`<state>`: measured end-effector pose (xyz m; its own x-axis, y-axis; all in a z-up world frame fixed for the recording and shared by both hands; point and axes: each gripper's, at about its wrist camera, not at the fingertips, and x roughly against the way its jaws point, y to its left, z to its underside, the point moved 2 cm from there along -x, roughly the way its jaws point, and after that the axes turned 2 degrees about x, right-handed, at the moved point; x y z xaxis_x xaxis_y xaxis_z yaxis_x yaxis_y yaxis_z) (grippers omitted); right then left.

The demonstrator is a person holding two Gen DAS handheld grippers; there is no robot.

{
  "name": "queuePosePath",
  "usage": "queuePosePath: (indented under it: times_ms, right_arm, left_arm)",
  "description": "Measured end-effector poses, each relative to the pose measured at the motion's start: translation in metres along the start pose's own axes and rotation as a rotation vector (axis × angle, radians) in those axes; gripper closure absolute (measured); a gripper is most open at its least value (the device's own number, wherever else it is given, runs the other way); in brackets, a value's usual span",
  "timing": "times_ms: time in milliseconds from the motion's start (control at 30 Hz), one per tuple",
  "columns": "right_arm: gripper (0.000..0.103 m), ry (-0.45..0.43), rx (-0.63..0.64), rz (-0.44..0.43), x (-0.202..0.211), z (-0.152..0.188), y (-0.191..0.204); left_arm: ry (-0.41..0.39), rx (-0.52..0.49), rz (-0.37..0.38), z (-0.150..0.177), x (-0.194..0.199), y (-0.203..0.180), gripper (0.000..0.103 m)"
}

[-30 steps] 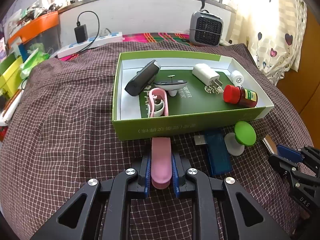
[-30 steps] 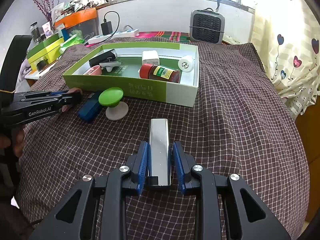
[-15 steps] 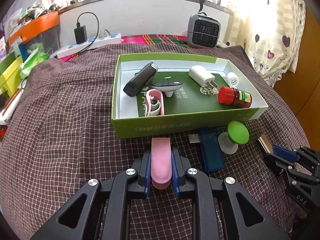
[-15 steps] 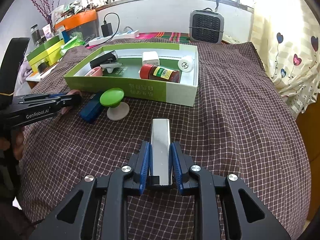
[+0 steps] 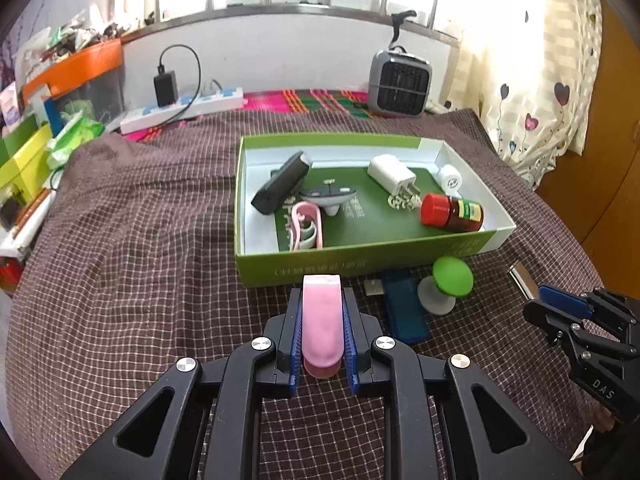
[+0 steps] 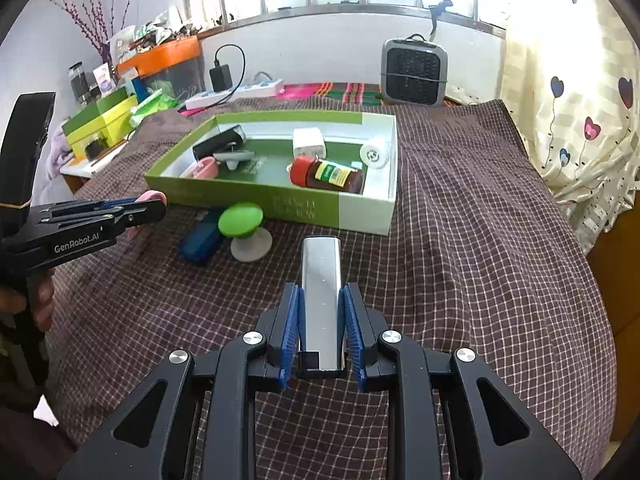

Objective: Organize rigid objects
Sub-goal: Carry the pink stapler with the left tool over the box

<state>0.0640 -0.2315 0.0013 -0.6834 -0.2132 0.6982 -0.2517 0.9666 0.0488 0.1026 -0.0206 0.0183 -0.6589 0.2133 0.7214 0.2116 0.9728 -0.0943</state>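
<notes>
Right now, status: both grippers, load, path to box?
Left gripper shut on flat pink piece. Right gripper shut on shiny silver metal block. Green cardboard box ahead, nothing between.

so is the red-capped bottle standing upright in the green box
No, the red-capped bottle lies on its side on the floor of the green box, near the right wall.
</notes>
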Motion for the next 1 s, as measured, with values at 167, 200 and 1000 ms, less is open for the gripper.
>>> queuePosePath:
  times_ms: [167,200,1000]
  right_arm:
    - [0.079,-0.018,-0.007,0.0,0.005,-0.005,-0.001]
    - [0.079,-0.023,-0.008,0.001,0.007,-0.008,-0.002]
    - [0.079,-0.085,0.008,-0.013,0.0,-0.069,-0.019]
  left_arm:
    - [-0.03,-0.008,0.006,-0.008,0.01,-0.002,0.086]
    - [-0.035,-0.01,0.008,-0.01,0.011,-0.002,0.086]
    - [-0.074,0.011,0.094,-0.059,0.004,-0.009,0.086]
